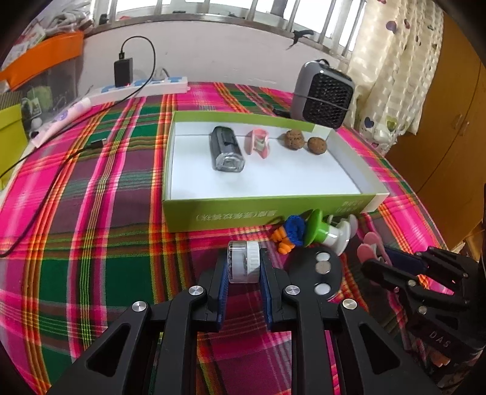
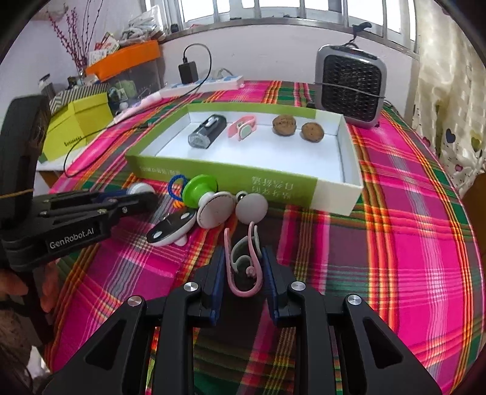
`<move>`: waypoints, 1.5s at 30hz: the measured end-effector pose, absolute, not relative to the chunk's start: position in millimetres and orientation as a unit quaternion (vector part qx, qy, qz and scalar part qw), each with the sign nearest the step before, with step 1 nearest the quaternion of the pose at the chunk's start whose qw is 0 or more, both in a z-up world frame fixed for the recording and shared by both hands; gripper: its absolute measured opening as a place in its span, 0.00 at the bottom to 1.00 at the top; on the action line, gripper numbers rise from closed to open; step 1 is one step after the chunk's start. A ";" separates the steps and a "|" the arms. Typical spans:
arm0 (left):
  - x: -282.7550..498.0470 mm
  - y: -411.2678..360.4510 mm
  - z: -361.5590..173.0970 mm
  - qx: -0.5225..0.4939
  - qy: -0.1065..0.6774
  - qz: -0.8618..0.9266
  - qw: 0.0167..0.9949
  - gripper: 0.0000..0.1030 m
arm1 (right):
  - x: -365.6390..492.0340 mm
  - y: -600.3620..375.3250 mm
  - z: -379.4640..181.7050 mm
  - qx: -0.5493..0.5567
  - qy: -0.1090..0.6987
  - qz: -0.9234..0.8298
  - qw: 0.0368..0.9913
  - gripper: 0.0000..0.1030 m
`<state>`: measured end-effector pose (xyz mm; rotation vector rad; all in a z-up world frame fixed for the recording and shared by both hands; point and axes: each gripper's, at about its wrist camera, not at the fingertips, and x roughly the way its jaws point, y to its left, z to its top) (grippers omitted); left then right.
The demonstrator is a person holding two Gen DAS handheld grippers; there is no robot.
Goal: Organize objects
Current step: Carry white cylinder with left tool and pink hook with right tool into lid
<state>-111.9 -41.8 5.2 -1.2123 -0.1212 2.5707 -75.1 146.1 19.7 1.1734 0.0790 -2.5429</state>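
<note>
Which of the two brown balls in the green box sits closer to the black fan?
The smaller brown ball, at the right end of the row in the green box; the other brown ball sits nearer the pink clip.

Looks like a home bedroom: plaid bedspread (image 2: 410, 243) underneath, heart-print curtain (image 1: 391, 76) at 2 o'clock, barred window (image 2: 273, 12) at 12, wooden wardrobe (image 1: 449, 145) at 3.
</note>
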 end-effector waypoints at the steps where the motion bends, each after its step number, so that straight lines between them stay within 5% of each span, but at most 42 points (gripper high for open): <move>1: -109.4 -39.5 7.2 -0.419 -0.042 0.894 0.149 0.16 | -74.5 148.0 22.8 0.408 0.025 -0.896 0.171 0.24; 16: -131.0 -42.0 44.3 -0.384 -0.036 0.912 0.138 0.16 | -105.5 143.0 59.6 0.378 0.035 -0.908 0.177 0.24; 45: -197.5 -46.2 20.1 -0.420 -0.033 0.900 0.110 0.16 | -217.3 134.3 37.0 0.438 0.021 -0.884 0.161 0.24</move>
